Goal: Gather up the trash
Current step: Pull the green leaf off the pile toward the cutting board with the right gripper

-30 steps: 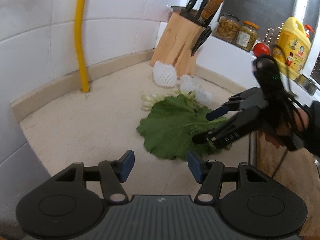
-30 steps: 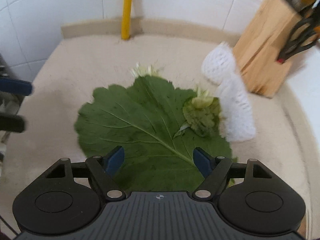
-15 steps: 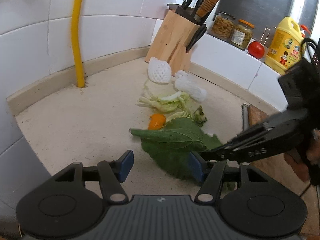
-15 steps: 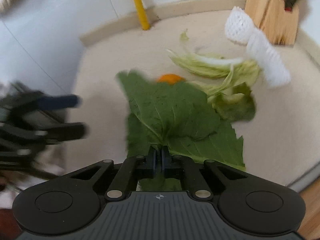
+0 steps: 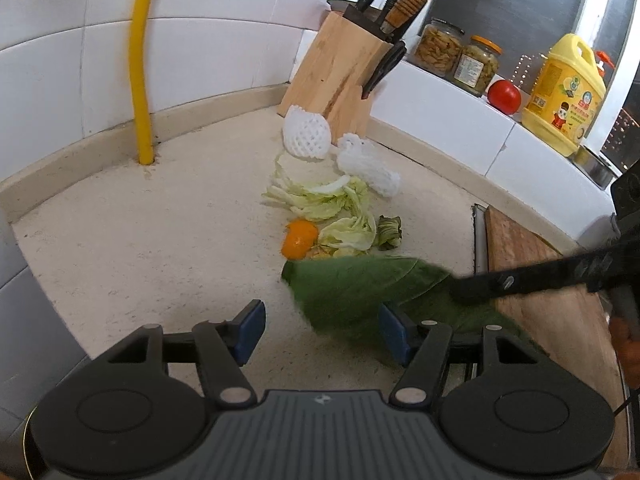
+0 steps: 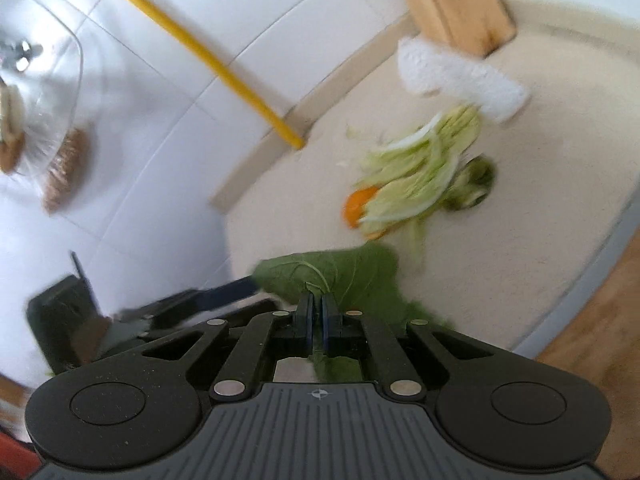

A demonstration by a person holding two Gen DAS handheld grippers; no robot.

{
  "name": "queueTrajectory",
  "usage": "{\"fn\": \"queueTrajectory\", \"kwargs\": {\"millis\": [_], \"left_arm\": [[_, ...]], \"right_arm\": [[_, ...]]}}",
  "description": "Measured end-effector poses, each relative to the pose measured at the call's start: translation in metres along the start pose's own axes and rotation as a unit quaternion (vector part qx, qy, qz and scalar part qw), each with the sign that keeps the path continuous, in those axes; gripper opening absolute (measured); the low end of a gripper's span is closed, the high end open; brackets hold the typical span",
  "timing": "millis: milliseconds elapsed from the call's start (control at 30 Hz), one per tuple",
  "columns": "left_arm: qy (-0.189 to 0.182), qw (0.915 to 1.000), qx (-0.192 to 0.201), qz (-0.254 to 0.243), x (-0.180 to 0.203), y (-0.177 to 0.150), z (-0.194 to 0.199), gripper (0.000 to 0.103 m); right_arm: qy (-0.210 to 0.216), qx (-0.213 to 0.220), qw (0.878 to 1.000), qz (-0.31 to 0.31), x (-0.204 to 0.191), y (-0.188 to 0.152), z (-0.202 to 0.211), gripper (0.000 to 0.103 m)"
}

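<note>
My right gripper [image 6: 316, 300] is shut on the edge of a large dark green leaf [image 6: 336, 272], which hangs lifted off the beige counter. From the left wrist the same leaf [image 5: 360, 288] droops from the right gripper [image 5: 460, 292] just ahead of my left gripper [image 5: 322, 330], which stands open with nothing between its blue pads. Further back on the counter lie pale cabbage scraps [image 5: 324, 200], an orange peel [image 5: 298, 238], a small wilted green piece [image 5: 389, 231] and two white foam fruit nets [image 5: 307, 133].
A wooden knife block [image 5: 340, 64] stands in the corner beside a yellow pipe [image 5: 141, 60]. Jars [image 5: 438, 49], a tomato [image 5: 504, 96] and a yellow detergent bottle [image 5: 564, 92] line the ledge. A wooden cutting board [image 5: 540, 280] lies at the right.
The right gripper closed on the big leaf's edge and pulled it up and toward the near right, rolling as it went. That uncovered the cabbage scraps and orange peel. The left gripper stayed put.
</note>
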State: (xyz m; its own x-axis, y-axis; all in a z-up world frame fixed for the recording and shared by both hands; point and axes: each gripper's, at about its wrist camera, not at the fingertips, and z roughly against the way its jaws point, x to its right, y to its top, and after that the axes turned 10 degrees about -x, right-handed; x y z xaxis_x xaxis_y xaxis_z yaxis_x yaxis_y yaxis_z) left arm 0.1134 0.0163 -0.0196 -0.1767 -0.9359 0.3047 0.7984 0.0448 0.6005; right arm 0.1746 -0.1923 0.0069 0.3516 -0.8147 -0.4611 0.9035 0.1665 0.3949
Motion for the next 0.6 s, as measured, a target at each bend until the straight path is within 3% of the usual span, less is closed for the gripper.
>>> {"fn": "queueTrajectory", "kwargs": {"millis": [33, 133, 200, 300, 433, 533, 600], "left_arm": [[0.001, 1.0000, 0.000, -0.003, 0.001, 0.001, -0.001, 0.057], [0.003, 0.9999, 0.006, -0.013, 0.004, 0.005, 0.000, 0.057], [0.005, 0.9998, 0.007, -0.015, 0.003, 0.007, 0.000, 0.057], [0.010, 0.9998, 0.005, -0.015, 0.001, 0.008, -0.001, 0.057], [0.017, 0.9998, 0.007, -0.009, -0.005, 0.007, 0.000, 0.057], [0.017, 0.9998, 0.006, -0.002, -0.010, 0.008, -0.001, 0.057], [0.019, 0.9998, 0.006, -0.005, -0.010, 0.009, -0.001, 0.057]], "right_arm": [[-0.020, -0.008, 1.000, 0.017, -0.004, -0.001, -0.005, 0.009], [-0.058, -0.024, 0.996, 0.071, -0.018, -0.003, -0.025, 0.033], [-0.082, -0.034, 0.989, 0.117, -0.029, -0.004, -0.038, 0.059], [-0.092, -0.057, 0.982, 0.156, -0.038, -0.003, -0.057, 0.075], [-0.093, -0.083, 0.979, 0.161, -0.041, -0.003, -0.069, 0.077], [-0.090, -0.087, 0.976, 0.179, -0.049, -0.008, -0.077, 0.085], [-0.121, -0.075, 0.972, 0.186, -0.052, -0.012, -0.081, 0.069]]}}
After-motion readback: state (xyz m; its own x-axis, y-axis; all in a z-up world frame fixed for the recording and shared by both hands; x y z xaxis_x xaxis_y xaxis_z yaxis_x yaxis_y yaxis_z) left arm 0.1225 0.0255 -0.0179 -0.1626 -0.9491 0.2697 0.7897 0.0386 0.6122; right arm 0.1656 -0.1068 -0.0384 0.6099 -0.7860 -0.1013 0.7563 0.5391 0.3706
